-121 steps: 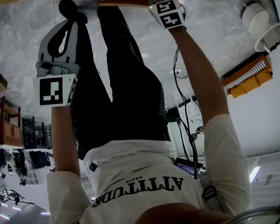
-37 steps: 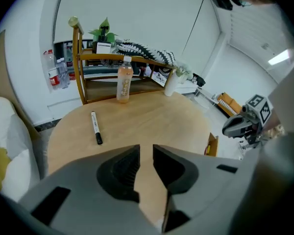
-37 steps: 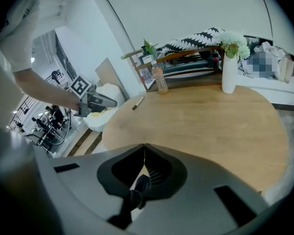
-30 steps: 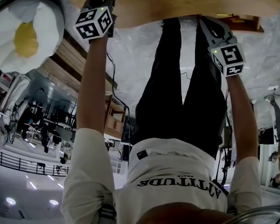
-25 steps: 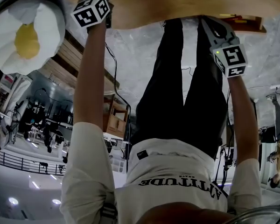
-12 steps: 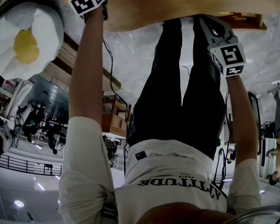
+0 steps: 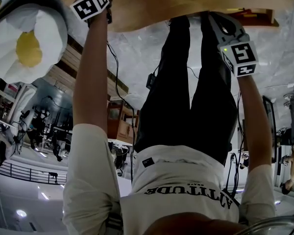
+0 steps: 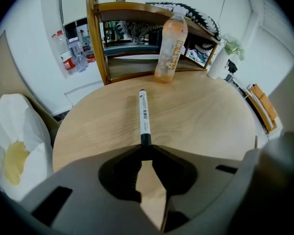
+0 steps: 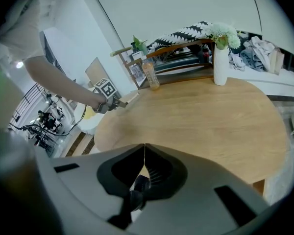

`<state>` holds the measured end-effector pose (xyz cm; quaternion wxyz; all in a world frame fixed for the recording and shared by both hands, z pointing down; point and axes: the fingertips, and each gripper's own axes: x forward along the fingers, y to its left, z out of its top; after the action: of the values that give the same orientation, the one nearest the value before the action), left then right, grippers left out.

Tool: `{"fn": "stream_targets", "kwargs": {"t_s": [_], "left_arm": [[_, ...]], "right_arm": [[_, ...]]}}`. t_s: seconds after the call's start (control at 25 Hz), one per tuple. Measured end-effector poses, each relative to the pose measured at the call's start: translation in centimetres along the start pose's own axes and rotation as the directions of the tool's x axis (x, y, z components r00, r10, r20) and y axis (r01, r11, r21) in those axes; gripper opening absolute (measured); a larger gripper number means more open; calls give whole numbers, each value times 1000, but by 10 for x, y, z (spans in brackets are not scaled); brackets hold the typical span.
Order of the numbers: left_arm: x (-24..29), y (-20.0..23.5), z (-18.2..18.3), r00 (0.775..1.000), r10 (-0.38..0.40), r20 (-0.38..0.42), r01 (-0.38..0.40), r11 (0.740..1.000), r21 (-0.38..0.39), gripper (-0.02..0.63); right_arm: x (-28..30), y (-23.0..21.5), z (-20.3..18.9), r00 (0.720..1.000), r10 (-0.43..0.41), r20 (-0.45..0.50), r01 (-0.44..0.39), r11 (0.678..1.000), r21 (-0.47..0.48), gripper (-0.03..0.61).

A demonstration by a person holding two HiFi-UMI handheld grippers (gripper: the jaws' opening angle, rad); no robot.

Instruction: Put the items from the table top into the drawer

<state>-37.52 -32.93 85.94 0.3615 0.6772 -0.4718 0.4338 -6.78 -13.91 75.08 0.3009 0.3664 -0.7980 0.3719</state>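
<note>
- Left gripper view: the marker (image 8: pixel 144 115) lies flat on the round wooden table (image 8: pixel 210 121), pointing straight away from the left gripper (image 8: pixel 145 145). Its black end sits between the two jaw tips.
- The left jaws have just been closing. They now stand narrow, with the tips pressed against either side of that black end.
- Farther along the same line, a bottle (image 8: pixel 170 48) of orange drink stands upright near the table's far edge, in front of a wooden shelf (image 8: pixel 95 43) and well apart from the marker.
- Right gripper view: the right gripper (image 9: pixel 144 145) has its tips touching each other above the table's near rim. A dark rounded thing shows through the hollow behind the tips, and I cannot tell what it is.
- Only this view takes in the whole table. It also shows the person's left arm (image 9: pixel 59 80) reaching in from the side and a white vase (image 9: pixel 220 62) of flowers at the back.
- Head view: only here do both arms show together, stretched forward to the table's edge. The left one reaches over the tabletop, and the right one is beside a brown drawer (image 7: pixel 252 16). The marker itself is hidden here.
</note>
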Motion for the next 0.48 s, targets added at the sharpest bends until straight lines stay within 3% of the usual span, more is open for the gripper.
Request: {"fn": "stream_targets", "kwargs": {"t_s": [0.2, 0.48], "left_arm": [[-9, -23, -1, 1000, -18, 23, 17, 998, 56, 80], [-24, -88, -4, 996, -70, 49, 60, 983, 175, 80]], "right_arm": [[-9, -6, -17, 1000, -2, -4, 1, 1000, -4, 20], [-34, -18, -45, 1000, -6, -4, 6, 1000, -5, 20]]}}
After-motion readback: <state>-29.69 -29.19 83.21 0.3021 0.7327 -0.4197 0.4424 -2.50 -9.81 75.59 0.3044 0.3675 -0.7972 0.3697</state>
